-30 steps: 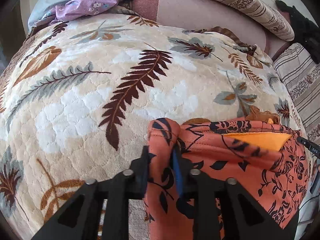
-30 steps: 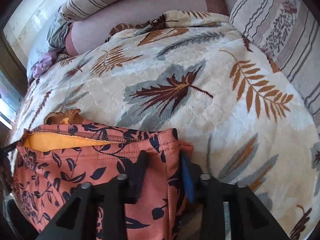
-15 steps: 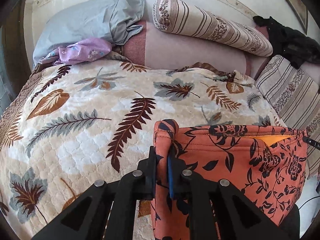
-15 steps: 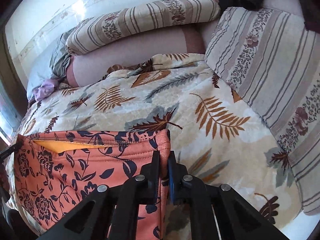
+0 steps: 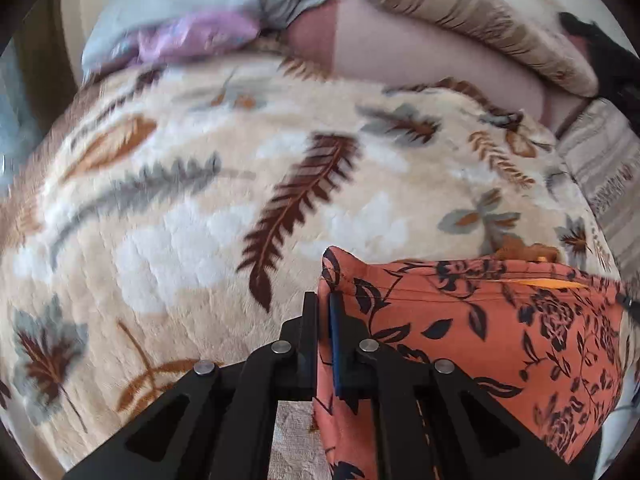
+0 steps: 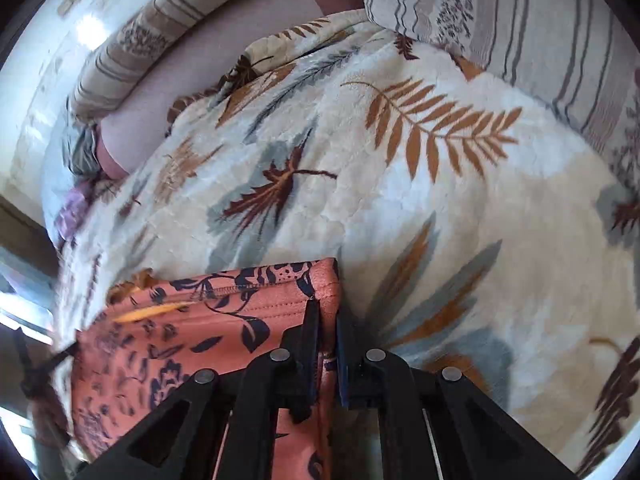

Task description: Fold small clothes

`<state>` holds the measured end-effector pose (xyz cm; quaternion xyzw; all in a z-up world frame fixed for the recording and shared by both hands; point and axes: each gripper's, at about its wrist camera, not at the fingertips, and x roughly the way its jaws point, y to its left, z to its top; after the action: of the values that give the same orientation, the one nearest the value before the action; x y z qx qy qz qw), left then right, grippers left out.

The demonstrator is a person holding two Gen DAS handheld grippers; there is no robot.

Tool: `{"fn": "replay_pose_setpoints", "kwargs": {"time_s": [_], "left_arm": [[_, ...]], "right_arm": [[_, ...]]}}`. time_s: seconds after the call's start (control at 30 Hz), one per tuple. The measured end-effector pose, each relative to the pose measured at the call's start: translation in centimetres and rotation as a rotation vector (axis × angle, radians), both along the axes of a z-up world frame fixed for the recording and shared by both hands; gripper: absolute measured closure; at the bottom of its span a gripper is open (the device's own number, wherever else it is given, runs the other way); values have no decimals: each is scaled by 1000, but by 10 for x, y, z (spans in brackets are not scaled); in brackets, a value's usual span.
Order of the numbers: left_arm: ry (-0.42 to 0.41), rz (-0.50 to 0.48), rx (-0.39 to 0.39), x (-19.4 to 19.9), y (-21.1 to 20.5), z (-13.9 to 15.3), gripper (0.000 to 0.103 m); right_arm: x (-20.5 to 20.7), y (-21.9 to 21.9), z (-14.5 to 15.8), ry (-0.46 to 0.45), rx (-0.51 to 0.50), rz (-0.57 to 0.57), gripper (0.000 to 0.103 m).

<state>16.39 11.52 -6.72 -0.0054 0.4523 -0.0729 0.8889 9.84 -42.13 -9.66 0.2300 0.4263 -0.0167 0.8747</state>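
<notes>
An orange garment with a dark floral print [image 5: 480,328] hangs stretched between my two grippers above a cream leaf-pattern blanket [image 5: 180,220]. My left gripper [image 5: 324,304] is shut on the garment's left top corner. My right gripper [image 6: 328,312] is shut on the other top corner of the garment [image 6: 200,340]. A yellow inner lining shows at the waist opening in the left wrist view [image 5: 548,283] and in the right wrist view [image 6: 148,312]. The lower part of the garment is hidden below the fingers.
Striped bolster pillows [image 5: 480,32] [image 6: 540,28] line the far and right sides of the bed. A grey-blue cloth [image 5: 192,4] and a purple floral cloth [image 5: 192,36] lie at the far left. A black item [image 5: 604,52] sits at the far right.
Both grippers closed on the garment's corners a second ago, lifted it, and have now dropped back toward the blanket; the view is tilted down and motion-blurred.
</notes>
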Motion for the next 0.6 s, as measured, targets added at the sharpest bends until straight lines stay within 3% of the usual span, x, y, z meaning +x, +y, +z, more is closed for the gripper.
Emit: {"fn": "replay_pose_setpoints", "kwargs": {"time_s": [0.07, 0.13, 0.27, 0.33, 0.43, 0.53, 0.6], "left_arm": [[-51, -36, 33, -18, -7, 16, 98], [-46, -26, 29, -20, -3, 18, 98], [-123, -4, -35, -41, 12, 43, 98], [-210, -30, -64, -68, 18, 64, 98], [-309, -21, -38, -118, 30, 90, 98], [-479, 13, -68, -191, 54, 122, 101], [-500, 53, -107, -214, 72, 135, 101]], "right_arm": [[-18, 12, 24, -62, -59, 28, 95], [-23, 13, 34, -66, -87, 34, 95], [-44, 15, 58, -125, -101, 38, 95], [-68, 20, 80, -204, -106, 50, 95], [-113, 22, 105, -314, -82, 47, 95], [-176, 18, 123, -429, -44, -5, 95], [-206, 15, 130, -471, -27, -31, 95]]}}
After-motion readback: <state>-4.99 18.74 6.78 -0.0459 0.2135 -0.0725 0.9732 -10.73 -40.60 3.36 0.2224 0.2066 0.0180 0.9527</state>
